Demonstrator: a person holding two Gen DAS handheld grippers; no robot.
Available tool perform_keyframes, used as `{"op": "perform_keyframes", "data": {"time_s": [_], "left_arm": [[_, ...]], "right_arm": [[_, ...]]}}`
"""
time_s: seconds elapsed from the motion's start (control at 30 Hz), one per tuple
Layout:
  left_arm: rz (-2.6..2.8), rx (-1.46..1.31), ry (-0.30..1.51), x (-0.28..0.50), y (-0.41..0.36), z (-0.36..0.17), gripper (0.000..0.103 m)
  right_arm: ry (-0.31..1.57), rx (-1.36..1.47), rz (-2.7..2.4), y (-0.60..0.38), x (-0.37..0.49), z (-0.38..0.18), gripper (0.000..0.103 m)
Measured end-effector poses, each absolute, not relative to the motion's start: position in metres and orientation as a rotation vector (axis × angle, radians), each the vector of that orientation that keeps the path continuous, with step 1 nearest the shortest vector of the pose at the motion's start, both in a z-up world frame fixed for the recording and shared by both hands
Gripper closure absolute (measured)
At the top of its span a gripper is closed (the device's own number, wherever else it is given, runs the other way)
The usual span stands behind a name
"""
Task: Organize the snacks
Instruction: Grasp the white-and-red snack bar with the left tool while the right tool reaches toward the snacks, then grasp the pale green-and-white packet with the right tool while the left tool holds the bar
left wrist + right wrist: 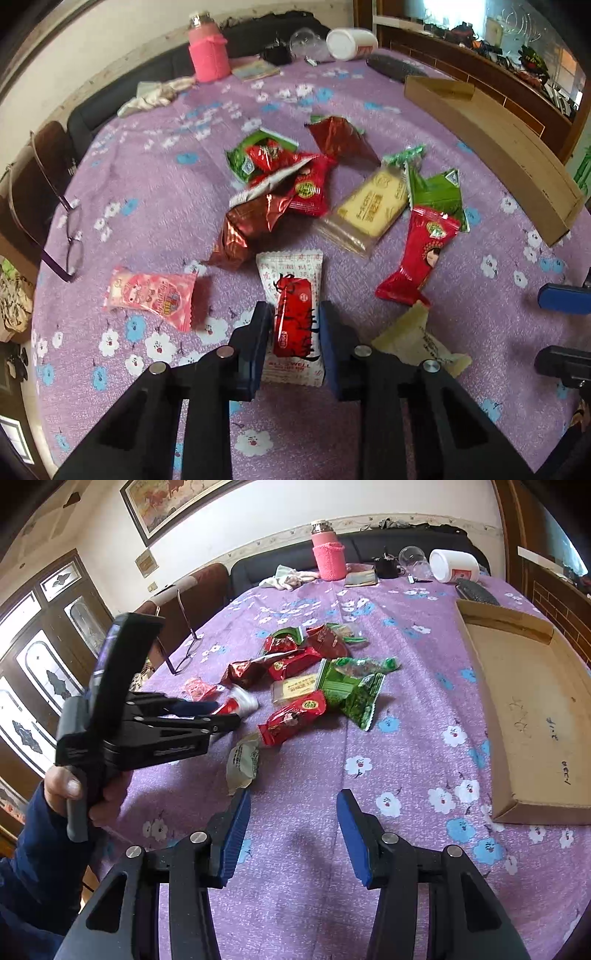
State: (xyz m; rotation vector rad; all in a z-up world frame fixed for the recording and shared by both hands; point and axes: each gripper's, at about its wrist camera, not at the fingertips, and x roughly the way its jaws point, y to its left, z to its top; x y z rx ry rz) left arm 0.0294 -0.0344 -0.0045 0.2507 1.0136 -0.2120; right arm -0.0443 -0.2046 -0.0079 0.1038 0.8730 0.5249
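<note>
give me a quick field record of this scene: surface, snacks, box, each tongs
surface: purple floral tablecloth
snacks: loose pile of wrapped packets mid-table, none in the box
box: shallow cardboard box, empty, right of the pile
left tongs: jaws either side of the white-and-red packet, grip not certain
right tongs: open, holding nothing, over bare cloth
nearest to right tongs: pale packet
back edge: pink bottle, white jar on its side

- Left wrist view looks down close over the snack pile (314, 206) mid-table.
- Right wrist view sits farther back, sharing that pile (310, 679) and the cardboard tray (532, 716).
</note>
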Motion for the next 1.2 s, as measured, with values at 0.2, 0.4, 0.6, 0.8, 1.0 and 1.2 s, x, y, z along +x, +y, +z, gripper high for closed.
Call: {"op": "perform_keyframes", "data": {"time_s": [0.2, 0.4, 0.6, 0.8, 1.0, 1.2], "left_arm": [[-0.197, 0.168, 1.006, 0.02, -0.025, -0.004, 0.08], [-0.208, 0.113, 0.993, 0.021, -0.016, -0.006, 0.079], [-0.215, 0.102, 0.978, 0.02, -0.015, -0.006, 0.079], [-0.214, 0.106, 0.971, 0.019, -0.015, -0.006, 0.079], [-0.23, 0.084, 0.971, 0.018, -0.013, -0.002, 0.08], [-0.234, 0.053, 0.959, 0.008, -0.013, 0.008, 0.08]], "right_arm": [[0.919, 0.033, 0.567, -0.18, -0.036, -0.008, 0.05], [0.972, 0.011, 0.591, -0.154, -0.012, -0.014, 0.05], [0.987, -0.056, 0.582, -0.129, -0.001, -0.016, 0.05], [0.962, -0.114, 0.543, -0.119, -0.002, -0.026, 0.074], [0.913, -0.079, 0.553, -0.138, -0.015, -0.012, 0.075], [0.879, -0.025, 0.552, -0.159, -0.018, 0.004, 0.075]]}}
